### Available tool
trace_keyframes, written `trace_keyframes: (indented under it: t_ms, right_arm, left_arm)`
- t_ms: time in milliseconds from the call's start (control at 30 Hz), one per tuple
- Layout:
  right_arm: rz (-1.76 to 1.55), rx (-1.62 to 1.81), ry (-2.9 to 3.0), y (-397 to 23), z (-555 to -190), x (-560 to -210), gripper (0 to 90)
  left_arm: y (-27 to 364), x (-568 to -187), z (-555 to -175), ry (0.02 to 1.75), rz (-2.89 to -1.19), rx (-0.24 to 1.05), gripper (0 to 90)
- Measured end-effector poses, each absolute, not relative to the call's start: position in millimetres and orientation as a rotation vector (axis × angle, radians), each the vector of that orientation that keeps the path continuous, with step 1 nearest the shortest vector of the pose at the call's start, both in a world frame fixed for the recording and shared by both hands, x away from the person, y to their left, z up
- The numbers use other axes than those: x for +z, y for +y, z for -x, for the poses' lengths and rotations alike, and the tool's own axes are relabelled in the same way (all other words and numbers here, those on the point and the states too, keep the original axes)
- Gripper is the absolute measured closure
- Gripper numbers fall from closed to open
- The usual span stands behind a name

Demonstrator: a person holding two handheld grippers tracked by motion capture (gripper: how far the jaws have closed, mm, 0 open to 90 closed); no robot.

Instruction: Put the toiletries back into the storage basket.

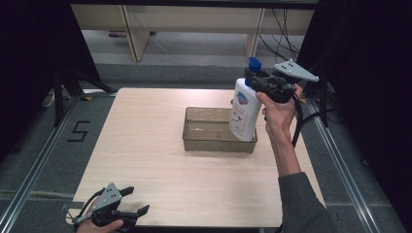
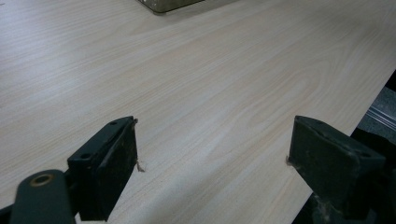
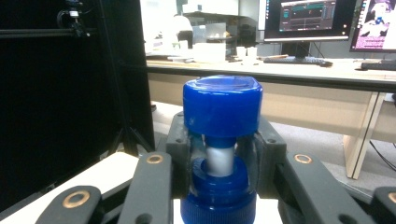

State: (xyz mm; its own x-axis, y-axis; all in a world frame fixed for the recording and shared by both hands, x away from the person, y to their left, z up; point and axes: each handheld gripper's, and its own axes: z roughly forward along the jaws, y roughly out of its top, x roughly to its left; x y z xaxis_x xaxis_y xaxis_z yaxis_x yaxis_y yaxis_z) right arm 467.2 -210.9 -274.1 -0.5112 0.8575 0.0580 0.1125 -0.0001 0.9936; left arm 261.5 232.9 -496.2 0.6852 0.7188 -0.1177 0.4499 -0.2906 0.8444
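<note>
Placing is the step we are judging to be in hand: our right gripper (image 1: 256, 81) is clenching the neck of the white bottle (image 1: 243, 110) over the tray's (image 1: 218, 144) right end, left gripper (image 1: 130, 206) is resting released, so we are needing a gentle lowering next

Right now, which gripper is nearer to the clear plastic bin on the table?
Right. The right gripper holds the soap bottle by its neck, just above the bin's right end. The left gripper sits open at the table's near left corner, well away from it.
</note>
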Motion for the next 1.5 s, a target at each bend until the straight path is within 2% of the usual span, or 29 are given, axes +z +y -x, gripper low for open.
trace_keyframes:
  t_ms: [567, 1500]
  right_arm:
    - [-1.064, 1.537, 1.661, -216.7, -486.9, -290.1, 66.3]
    - [-1.105, 1.505, 1.677, -218.9, -499.2, -317.8, 66.2]
  left_arm:
    - [233.1, -495.1, -261.0, 0.909, -1.930, 0.347, 14.8]
    - [232.4, -494.4, -260.9, 0.904, -1.917, 0.347, 14.8]
